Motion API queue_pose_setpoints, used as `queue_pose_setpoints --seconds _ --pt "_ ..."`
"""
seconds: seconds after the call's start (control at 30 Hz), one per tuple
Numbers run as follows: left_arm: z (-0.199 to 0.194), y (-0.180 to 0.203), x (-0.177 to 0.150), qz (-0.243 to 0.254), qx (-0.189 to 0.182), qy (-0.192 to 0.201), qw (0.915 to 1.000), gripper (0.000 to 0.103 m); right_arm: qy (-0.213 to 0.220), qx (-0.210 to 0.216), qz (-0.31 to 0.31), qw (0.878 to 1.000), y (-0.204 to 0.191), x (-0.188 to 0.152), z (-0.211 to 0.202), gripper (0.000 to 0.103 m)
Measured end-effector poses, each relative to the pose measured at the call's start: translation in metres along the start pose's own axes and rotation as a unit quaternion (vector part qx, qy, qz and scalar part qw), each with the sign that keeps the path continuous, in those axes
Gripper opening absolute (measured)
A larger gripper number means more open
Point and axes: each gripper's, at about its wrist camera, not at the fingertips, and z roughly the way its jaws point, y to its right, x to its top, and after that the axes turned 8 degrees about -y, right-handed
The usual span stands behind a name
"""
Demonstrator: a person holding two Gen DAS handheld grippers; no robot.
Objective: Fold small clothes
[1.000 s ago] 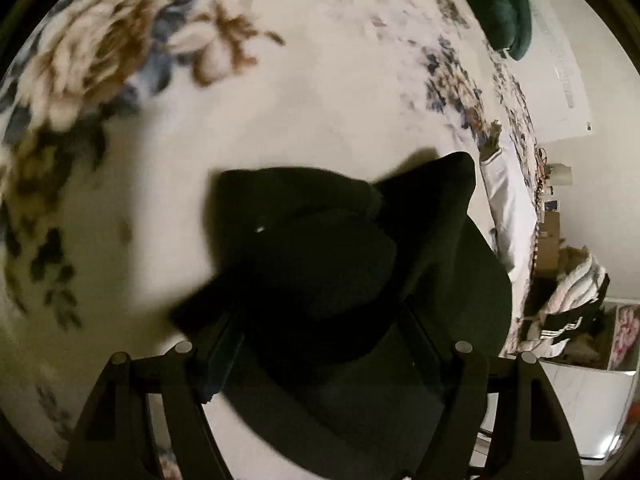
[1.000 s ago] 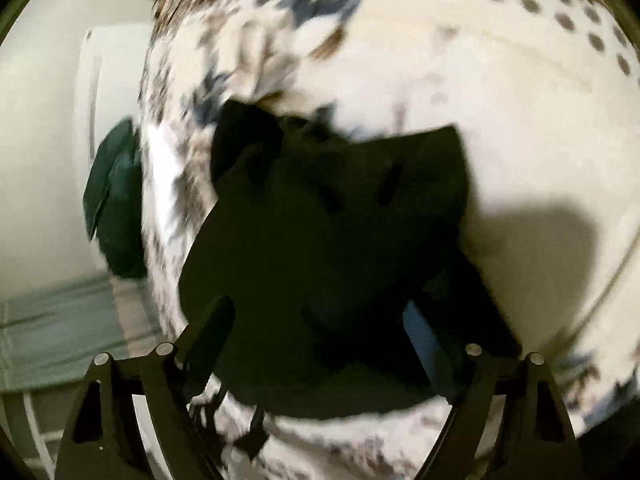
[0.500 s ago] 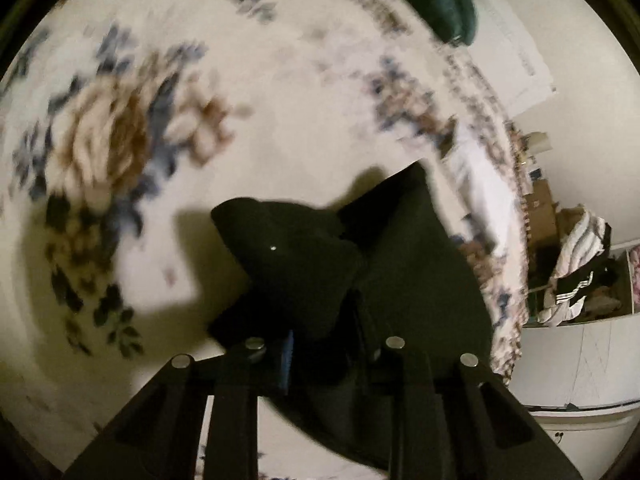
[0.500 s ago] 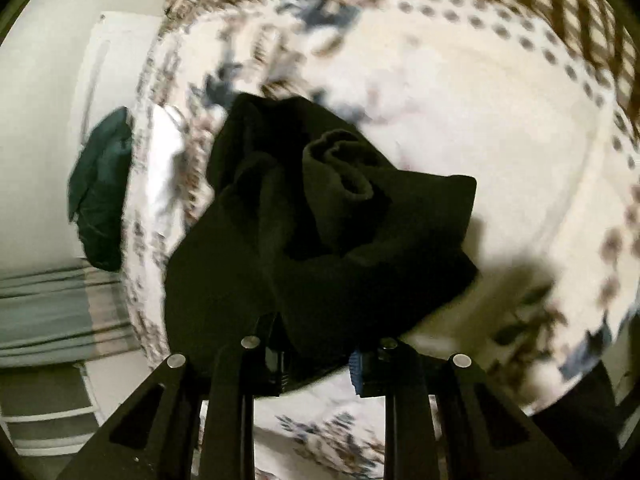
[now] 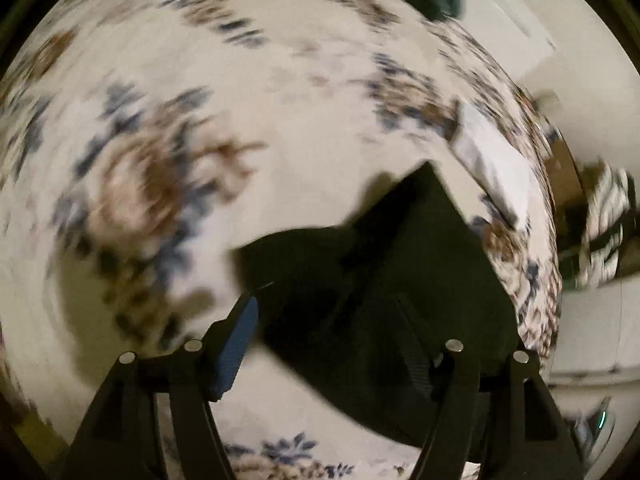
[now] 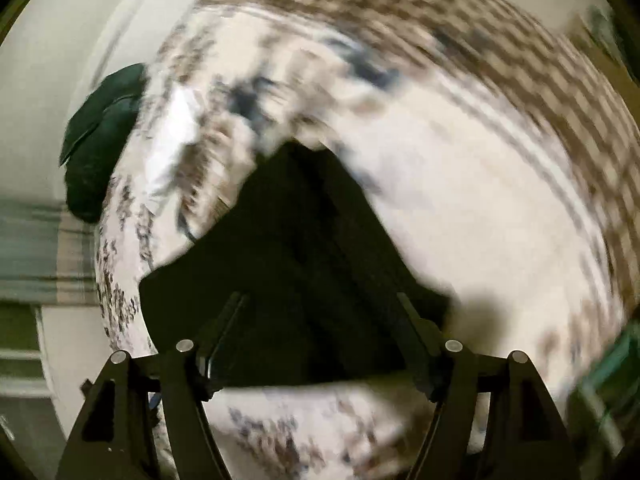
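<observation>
While both views smear with motion, a black garment (image 5: 400, 280) lies on the floral bedspread (image 5: 300, 120), filling the left wrist view from centre out toward 5 o'clock. The left gripper (image 5: 328, 320) stands with its jaws spread wide and nothing between them, the blue-padded finger (image 5: 236, 344) at 7 o'clock over bare bedspread and the other finger over the dark cloth.

In the right wrist view the same garment (image 6: 300, 280) sits at centre, tapering to a point toward 12 o'clock. The right gripper (image 6: 320, 320) is likewise wide apart, its fingers straddling the cloth and closed on none of it.

With neither claw holding the fabric, the garment looks loose and lumpy rather than flat, and the fold appears unfinished. The main risk is a blind pinch: black cloth against black fingers hides edges and layers, so a closing jaw could catch one layer instead of two, or take a bunch from the middle, and the fold would come out crooked. A second risk is snagging the bedspread beneath along with the garment, which would drag both. The blur suggests quick hand movement; a fast approach could push the soft cloth aside and undo whatever shape it now has.

A dark green item (image 6: 100, 140) rests at 9 o'clock in the right view, at the bed's far edge, well apart from the work.
</observation>
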Motion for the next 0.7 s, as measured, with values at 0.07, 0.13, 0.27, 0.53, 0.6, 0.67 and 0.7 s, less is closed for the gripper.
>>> queue_pose_setpoints --seconds 0.07,0.13,0.27,0.53,0.6,0.67,0.7 --pt "0.010 0.018 0.009 0.027 -0.001 -0.004 0.9996 0.066 -0.029 -0.003 -0.037 0.999 -0.021 0.027 0.025 0.075" --pt "0.022 0.039 0.020 0.060 -0.002 -0.010 0.9981 0.066 -0.078 -0.004 -0.040 0.996 -0.024 0.053 0.061 0.067" --pt "0.043 0.068 0.041 0.109 0.004 -0.011 0.9939 0.066 -0.068 -0.092 -0.048 0.992 0.001 0.074 0.074 0.044" --pt "0.116 0.056 0.084 0.094 -0.002 -0.077 0.9926 0.076 -0.042 -0.012 0.011 0.999 0.015 0.061 0.040 0.061" --pt "0.122 0.046 0.091 0.078 -0.021 -0.084 0.9932 0.077 -0.061 0.022 -0.005 0.998 0.008 0.050 0.042 0.067" --pt "0.121 0.044 0.094 0.077 -0.026 -0.086 0.9930 0.077 -0.075 -0.007 -0.023 0.997 0.010 0.040 0.051 0.047" --pt "0.119 0.044 0.094 0.077 -0.028 -0.088 0.9928 0.077 -0.077 -0.041 -0.023 0.996 0.019 0.039 0.058 0.040"
